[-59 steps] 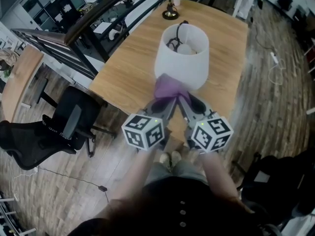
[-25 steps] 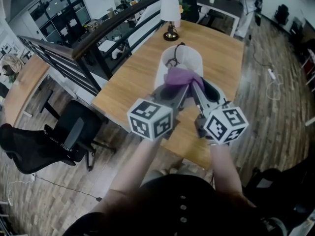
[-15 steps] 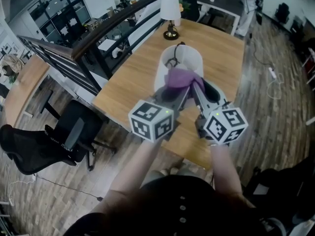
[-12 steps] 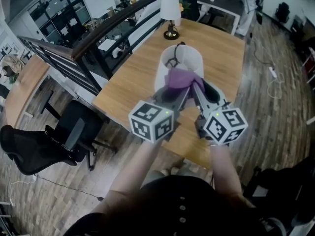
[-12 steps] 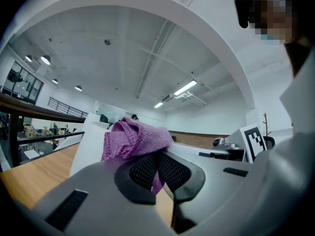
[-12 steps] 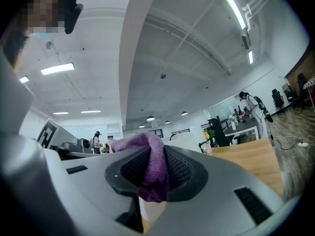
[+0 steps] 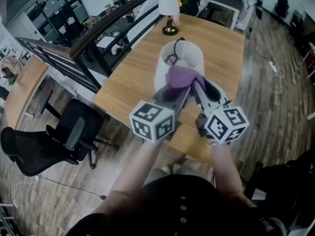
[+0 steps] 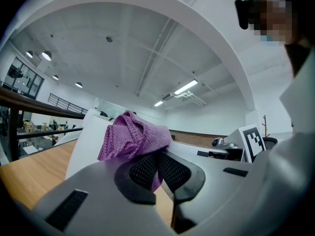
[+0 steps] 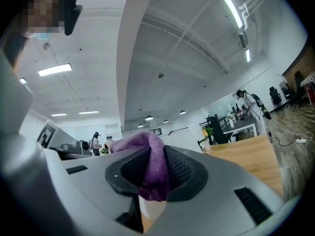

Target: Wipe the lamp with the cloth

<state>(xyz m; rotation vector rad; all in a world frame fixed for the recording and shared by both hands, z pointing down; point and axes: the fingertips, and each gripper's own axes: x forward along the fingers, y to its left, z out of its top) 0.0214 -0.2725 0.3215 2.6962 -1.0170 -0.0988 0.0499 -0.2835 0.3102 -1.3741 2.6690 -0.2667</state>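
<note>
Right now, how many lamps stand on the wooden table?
2. A large white-shaded lamp stands behind the purple cloth; a small white-shaded lamp stands at the wooden table's far edge.

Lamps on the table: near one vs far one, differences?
The near lamp has the purple cloth held at its shade; the far lamp stands alone at the far edge of the wooden table. The far lamp shows a brass-coloured base; the near lamp's base is hidden. Both have white shades and stand upright on that table.
</note>
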